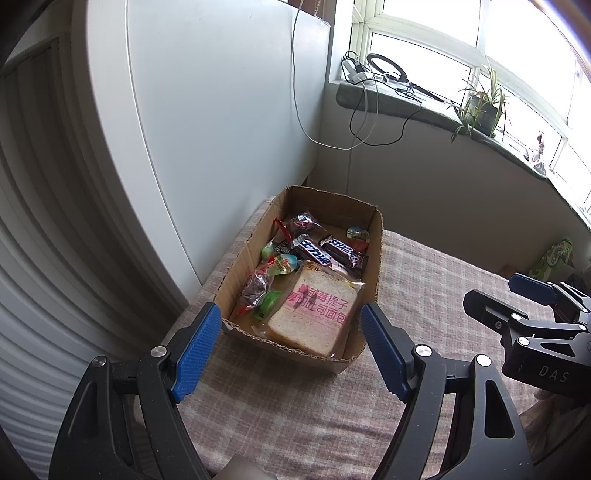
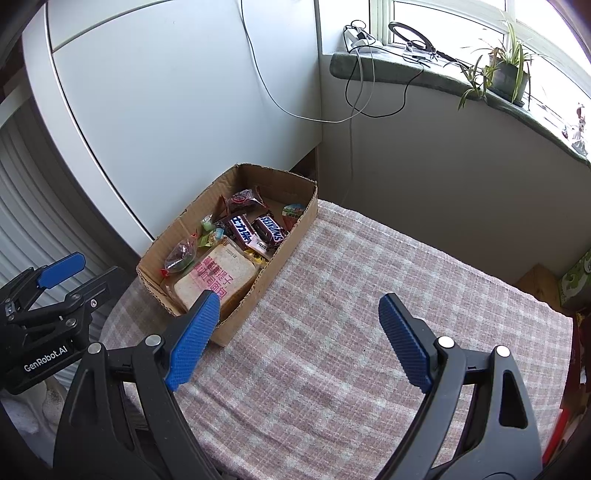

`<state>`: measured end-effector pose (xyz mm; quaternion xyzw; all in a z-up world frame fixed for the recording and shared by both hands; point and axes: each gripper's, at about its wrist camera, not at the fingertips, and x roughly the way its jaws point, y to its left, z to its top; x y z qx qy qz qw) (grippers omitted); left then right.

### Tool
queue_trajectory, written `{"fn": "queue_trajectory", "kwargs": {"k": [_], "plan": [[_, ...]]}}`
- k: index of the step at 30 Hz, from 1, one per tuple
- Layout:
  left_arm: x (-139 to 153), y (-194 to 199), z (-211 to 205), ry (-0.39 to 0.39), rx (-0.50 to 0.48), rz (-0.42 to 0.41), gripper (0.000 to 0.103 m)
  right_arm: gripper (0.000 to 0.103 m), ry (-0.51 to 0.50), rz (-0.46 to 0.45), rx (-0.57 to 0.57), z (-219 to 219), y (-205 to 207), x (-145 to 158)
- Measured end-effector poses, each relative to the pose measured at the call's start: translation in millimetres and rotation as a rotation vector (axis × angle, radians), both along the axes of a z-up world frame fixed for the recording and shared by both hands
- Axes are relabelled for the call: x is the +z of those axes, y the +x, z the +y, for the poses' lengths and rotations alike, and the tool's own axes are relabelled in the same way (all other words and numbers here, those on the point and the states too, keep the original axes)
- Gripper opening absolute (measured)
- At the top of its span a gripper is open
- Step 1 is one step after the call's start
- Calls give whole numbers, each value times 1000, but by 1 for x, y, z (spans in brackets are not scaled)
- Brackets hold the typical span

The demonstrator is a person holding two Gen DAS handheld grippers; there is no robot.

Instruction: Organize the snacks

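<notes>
Nearest the lens: left gripper [image 1: 288, 317], blue pads spread wide, nothing between them, hovering just short of the near end of the cardboard box [image 1: 375, 266]. Beside it, over the bare checked cloth [image 2: 332, 295], right gripper [image 2: 299, 306], jaws likewise wide and empty, its left pad overlapping the box's near corner in the right wrist view without any visible contact.

Box set along the left edge of the cloth-covered table, its far end toward the back left corner, close to a white cabinet [image 1: 221, 129]. Inside, at the near end: wrapped bread slice [image 1: 314, 314] with pink lettering, lying flat. Behind it, in the middle: two dark chocolate bars [image 1: 332, 253] side by side. Along the left wall: dark red snack packet [image 1: 256, 286], small green sweet [image 1: 267, 302], round jelly cup [image 1: 282, 264]. Toward the far end: another dark wrapped snack [image 1: 303, 223], and a second jelly cup [image 1: 357, 234] against the right wall.

Rest of the cloth bare. Beyond the table: windowsill with potted plant [image 2: 508, 74], ring light [image 2: 413, 35] and trailing cables [image 2: 354, 99].
</notes>
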<state>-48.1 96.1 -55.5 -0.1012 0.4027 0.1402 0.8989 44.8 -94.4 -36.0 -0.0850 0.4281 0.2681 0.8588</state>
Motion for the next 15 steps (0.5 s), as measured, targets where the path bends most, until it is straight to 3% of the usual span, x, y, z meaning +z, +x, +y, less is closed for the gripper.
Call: {"fn": "queue_trajectory", "kwargs": {"k": [15], "plan": [[0, -5, -3, 21, -7, -8, 78, 90, 2, 5, -24, 0, -6, -1]]}}
